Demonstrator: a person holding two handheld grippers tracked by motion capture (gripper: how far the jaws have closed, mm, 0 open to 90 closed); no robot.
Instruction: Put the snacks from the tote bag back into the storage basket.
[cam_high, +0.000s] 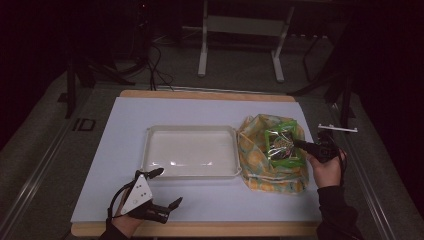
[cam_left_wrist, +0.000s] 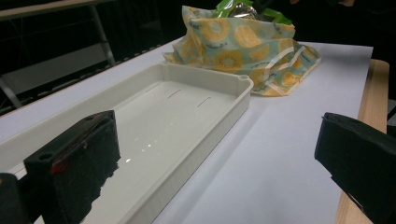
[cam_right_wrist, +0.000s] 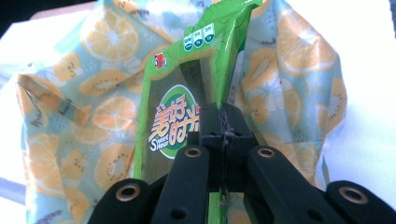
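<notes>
A green snack packet (cam_high: 281, 145) (cam_right_wrist: 187, 107) stands half out of a fruit-print cloth bag (cam_high: 260, 165) (cam_right_wrist: 93, 121) (cam_left_wrist: 238, 46) at the right of the white sheet. My right gripper (cam_high: 299, 144) (cam_right_wrist: 224, 123) is shut on the packet's edge, with both jaws pressed together on the foil. A white tray (cam_high: 150, 150) (cam_left_wrist: 210, 121) lies in the middle, with nothing in it. My left gripper (cam_high: 167, 187) (cam_left_wrist: 215, 154) rests open near the tray's front left corner; one of its jaws hangs over the tray's rim and nothing is between the two.
A white sheet (cam_high: 115, 200) covers the wooden table (cam_high: 200, 229), whose front edge runs just behind my left hand. A small white bracket (cam_high: 338, 128) lies off the sheet's right side. Metal stand legs (cam_high: 202, 60) rise on the floor beyond the table.
</notes>
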